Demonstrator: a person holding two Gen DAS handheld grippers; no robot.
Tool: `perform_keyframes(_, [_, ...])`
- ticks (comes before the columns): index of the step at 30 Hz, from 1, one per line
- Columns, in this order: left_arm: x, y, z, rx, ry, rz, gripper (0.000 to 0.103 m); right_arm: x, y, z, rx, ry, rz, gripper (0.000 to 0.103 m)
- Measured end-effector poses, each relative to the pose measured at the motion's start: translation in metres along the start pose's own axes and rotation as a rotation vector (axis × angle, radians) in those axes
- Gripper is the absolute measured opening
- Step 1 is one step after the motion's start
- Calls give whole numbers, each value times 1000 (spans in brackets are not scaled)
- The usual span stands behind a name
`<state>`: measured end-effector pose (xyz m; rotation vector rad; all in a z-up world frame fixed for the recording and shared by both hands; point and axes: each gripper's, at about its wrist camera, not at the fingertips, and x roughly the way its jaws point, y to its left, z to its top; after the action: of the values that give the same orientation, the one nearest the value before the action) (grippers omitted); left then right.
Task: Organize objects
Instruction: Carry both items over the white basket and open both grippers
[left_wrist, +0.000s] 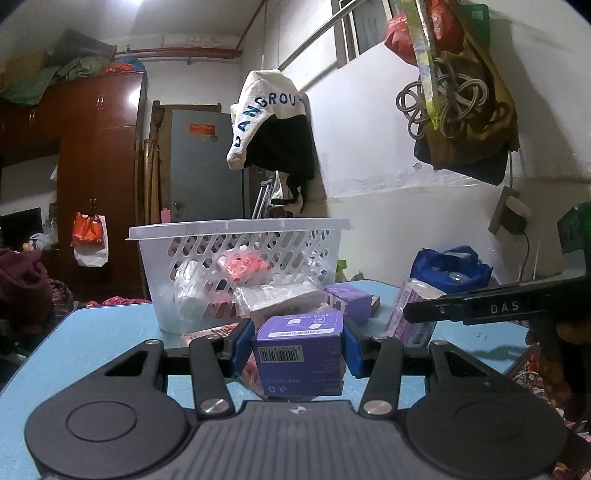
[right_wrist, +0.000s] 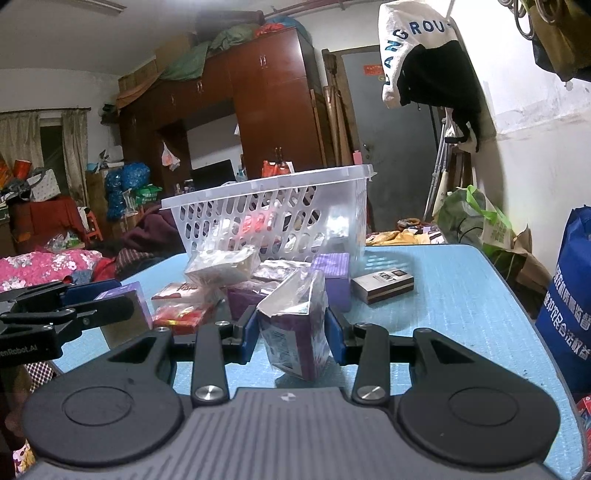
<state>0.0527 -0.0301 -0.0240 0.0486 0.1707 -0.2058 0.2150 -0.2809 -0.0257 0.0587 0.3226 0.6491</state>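
Observation:
My left gripper (left_wrist: 298, 349) is shut on a purple box (left_wrist: 300, 354) with a barcode, just above the blue table (left_wrist: 92, 354). It also shows at the left of the right wrist view (right_wrist: 122, 310). My right gripper (right_wrist: 291, 328) is shut on a plastic-wrapped purple box (right_wrist: 295, 332), which tilts. A white slotted basket (left_wrist: 240, 258) stands behind the pile and holds a red packet and wrapped items; it also shows in the right wrist view (right_wrist: 273, 218). The right gripper reaches in from the right of the left wrist view (left_wrist: 480, 308).
Loose on the table lie more purple boxes (right_wrist: 332, 277), a wrapped white packet (right_wrist: 221, 267), a red packet (right_wrist: 181, 314) and a Kent cigarette pack (right_wrist: 382, 284). A blue bag (right_wrist: 569, 314) stands at the table's right edge. Clothes hang overhead (left_wrist: 269, 122).

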Motion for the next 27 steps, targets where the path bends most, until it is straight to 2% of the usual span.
perform_keyframes(10, [0,9,0,-19,-8,11,54,-1,3,1,-18,-6,6,42])
perform_keyframes(13, [-1,17,5,-45,-19,2,54,-3,7,6,-34,-36,18,42])
perform_keyframes(16, [5,28,31,-63,-59,-14,53,-9,16,32,-74,-104,45,42])
perform_keyframes(19, [24,47,78,-111,-96,-34,53,-3,28,79,-142,-197,69,42])
perform_keyframes(20, [34,52,94,-121,-100,-18,53,5,32,96,-166,-217,60,42])
perform_keyframes(22, [62,68,123,-147,-79,10,53,33,35,128,-197,-198,69,42])
perform_keyframes(24, [97,84,143,-186,-19,31,53,67,33,151,-192,-155,65,42])
perform_keyframes(27, [139,101,148,-223,69,70,54,119,31,164,-205,-26,21,42])
